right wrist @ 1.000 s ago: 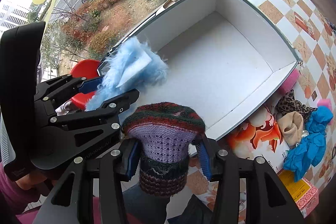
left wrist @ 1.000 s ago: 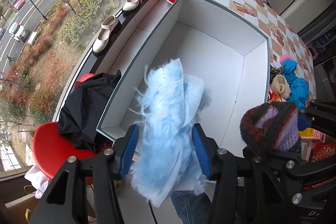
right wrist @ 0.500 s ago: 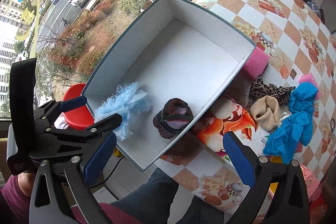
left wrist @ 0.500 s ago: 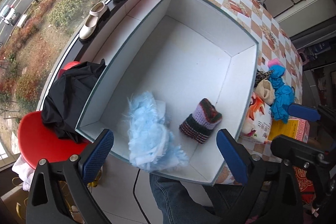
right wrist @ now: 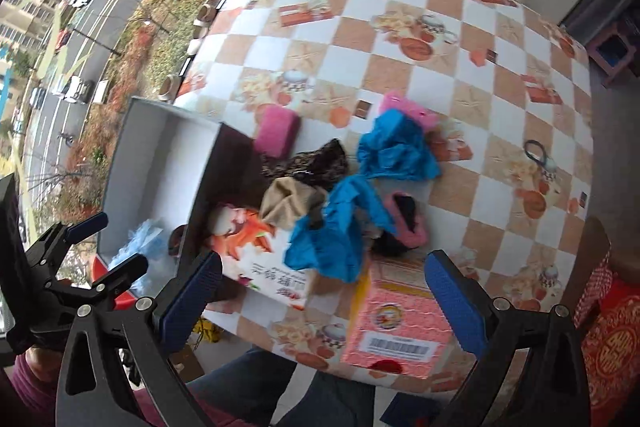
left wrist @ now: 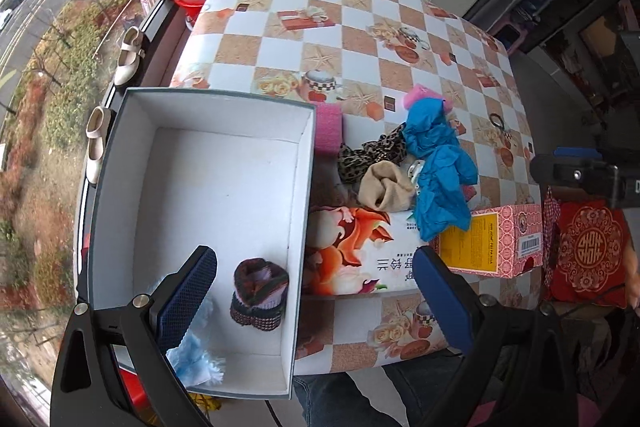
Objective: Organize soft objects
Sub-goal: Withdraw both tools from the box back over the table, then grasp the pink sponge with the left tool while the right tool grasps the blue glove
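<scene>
With both the left tongs (left wrist: 314, 301) and right tongs (right wrist: 322, 299) spread wide and empty, two soft items lie in the white box (left wrist: 308, 163) while the blue cloth (right wrist: 340, 227), draped over cartons near the tabletop's front edge, could snag or slide off when lifted.

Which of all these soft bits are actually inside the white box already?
Two: the fluffy light-blue piece and the striped knitted roll, both lying at the white box's near end. The other soft items sit outside on the table.

Left gripper (left wrist: 316, 291) and right gripper (right wrist: 324, 299) (both empty), jaws wide.
</scene>
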Motion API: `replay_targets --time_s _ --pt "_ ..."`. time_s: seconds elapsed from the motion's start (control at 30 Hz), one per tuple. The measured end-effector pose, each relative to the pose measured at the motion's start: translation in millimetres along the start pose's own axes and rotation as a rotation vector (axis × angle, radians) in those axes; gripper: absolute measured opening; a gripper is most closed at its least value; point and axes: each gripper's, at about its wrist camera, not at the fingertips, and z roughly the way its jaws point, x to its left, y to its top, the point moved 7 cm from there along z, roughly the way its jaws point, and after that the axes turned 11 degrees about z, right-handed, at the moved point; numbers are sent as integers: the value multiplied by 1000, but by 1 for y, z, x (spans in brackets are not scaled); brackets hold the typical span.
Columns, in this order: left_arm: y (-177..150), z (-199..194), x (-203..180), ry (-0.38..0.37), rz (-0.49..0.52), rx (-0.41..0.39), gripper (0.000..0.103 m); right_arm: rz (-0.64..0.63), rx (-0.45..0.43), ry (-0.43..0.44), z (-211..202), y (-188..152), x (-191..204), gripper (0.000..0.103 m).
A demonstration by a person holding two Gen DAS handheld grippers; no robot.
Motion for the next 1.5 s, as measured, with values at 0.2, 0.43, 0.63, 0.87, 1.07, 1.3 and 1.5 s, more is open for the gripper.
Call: replay_targets --time_s 0.2,0.43,0.63,0.87,1.07,1.3,1.5 --pt "29 22 -28 40 58 50 99 76 67 -38 32 29 -64 102" --pt "50 50 -35 87 36 111 99 72 163 -19 101 69 -80 102" --pt "75 71 -37 124 14 138 99 27 244 2 161 103 -70 102" --pt "113 91 -51 131 30 147 99 42 240 -99 196 109 -102 102" --pt "157 118 -83 126 132 153 99 254 149 -181 173 110 -205 102" --pt "201 162 -125 77 190 192 99 489 106 -172 150 80 -301 102" --pt "231 210 -130 -17 -36 270 99 458 15 -82 131 68 -294 102"
